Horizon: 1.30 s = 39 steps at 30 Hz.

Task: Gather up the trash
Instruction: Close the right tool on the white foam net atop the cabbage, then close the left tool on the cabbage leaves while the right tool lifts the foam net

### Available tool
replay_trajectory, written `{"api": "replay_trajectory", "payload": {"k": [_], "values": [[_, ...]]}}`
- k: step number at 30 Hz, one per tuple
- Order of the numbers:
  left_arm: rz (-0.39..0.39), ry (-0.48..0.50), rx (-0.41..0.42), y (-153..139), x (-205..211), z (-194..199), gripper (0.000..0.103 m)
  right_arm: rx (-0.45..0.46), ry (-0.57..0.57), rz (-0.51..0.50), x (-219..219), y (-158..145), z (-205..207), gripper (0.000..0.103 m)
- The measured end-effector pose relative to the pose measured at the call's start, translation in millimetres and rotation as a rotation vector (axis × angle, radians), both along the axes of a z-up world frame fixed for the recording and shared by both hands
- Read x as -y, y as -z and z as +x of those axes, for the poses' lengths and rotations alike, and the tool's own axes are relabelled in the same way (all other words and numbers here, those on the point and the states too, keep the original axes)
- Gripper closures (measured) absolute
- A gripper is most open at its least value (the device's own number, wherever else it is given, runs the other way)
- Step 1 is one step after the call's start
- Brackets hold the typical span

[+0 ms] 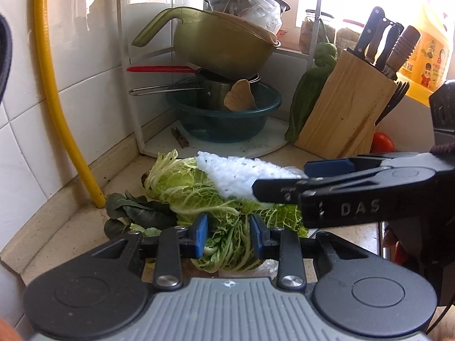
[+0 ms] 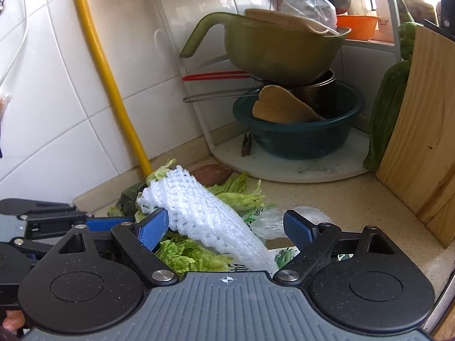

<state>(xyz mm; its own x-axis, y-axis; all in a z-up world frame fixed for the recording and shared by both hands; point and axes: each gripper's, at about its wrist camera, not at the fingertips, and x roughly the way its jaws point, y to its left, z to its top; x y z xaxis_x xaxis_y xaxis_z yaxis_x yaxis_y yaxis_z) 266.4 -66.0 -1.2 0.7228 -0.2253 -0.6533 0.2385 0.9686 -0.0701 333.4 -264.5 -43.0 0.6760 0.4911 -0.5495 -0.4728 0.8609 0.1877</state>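
Pale green cabbage leaves lie in a heap on the beige counter, with dark wilted leaves at their left. My left gripper is closed on a bunch of these cabbage leaves, which fills the gap between its blue pads. A white foam net sleeve lies across the cabbage. My right gripper is open around it, and the net touches only the left pad. From the left wrist view, the right gripper comes in from the right over the net. A crumpled clear plastic bag lies by the right pad.
A white corner rack holds a teal basin, pots and an olive bowl. A wooden knife block, a green pepper and a tomato stand at the right. A yellow hose runs down the tiled wall.
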Motion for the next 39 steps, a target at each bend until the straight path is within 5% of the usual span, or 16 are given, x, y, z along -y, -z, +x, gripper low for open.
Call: {"api": "replay_trajectory", "payload": {"k": [5,11,15,19,22,24,26,32,34,36,39], "values": [[0.008,0.0,0.007,-4,-4,1,0.072,0.01,-0.03,0.035,4,-9,-6,0.01],[0.063,-0.038,0.002,-3,-7,6,0.049,-0.078,-0.067,0.018,-10,3,18,0.015],[0.082,-0.028,0.01,2,-9,5,0.039,-0.201,-0.049,0.055,-8,17,37,0.059],[0.036,-0.028,0.004,0,-17,4,0.044,-0.256,-0.01,0.19,13,15,35,0.071],[-0.018,-0.034,0.017,-12,-27,2,0.045,-0.235,0.028,0.27,35,3,23,0.075],[-0.041,-0.019,0.006,-17,-33,4,0.036,-0.205,0.046,0.304,47,-6,14,0.075],[-0.032,-0.017,-0.013,-14,-33,8,0.027,-0.178,0.066,0.317,55,-13,5,0.075],[0.01,0.017,-0.07,4,-13,21,0.027,-0.174,0.099,0.318,61,-13,-8,0.075],[0.027,0.017,-0.064,7,-7,22,0.036,-0.182,0.102,0.309,61,-12,-13,0.075],[0.013,0.008,-0.079,8,-7,26,0.065,-0.194,0.102,0.304,61,-11,-14,0.075],[-0.023,-0.018,-0.093,5,-12,26,0.08,-0.198,0.103,0.302,60,-9,-17,0.075]]}}
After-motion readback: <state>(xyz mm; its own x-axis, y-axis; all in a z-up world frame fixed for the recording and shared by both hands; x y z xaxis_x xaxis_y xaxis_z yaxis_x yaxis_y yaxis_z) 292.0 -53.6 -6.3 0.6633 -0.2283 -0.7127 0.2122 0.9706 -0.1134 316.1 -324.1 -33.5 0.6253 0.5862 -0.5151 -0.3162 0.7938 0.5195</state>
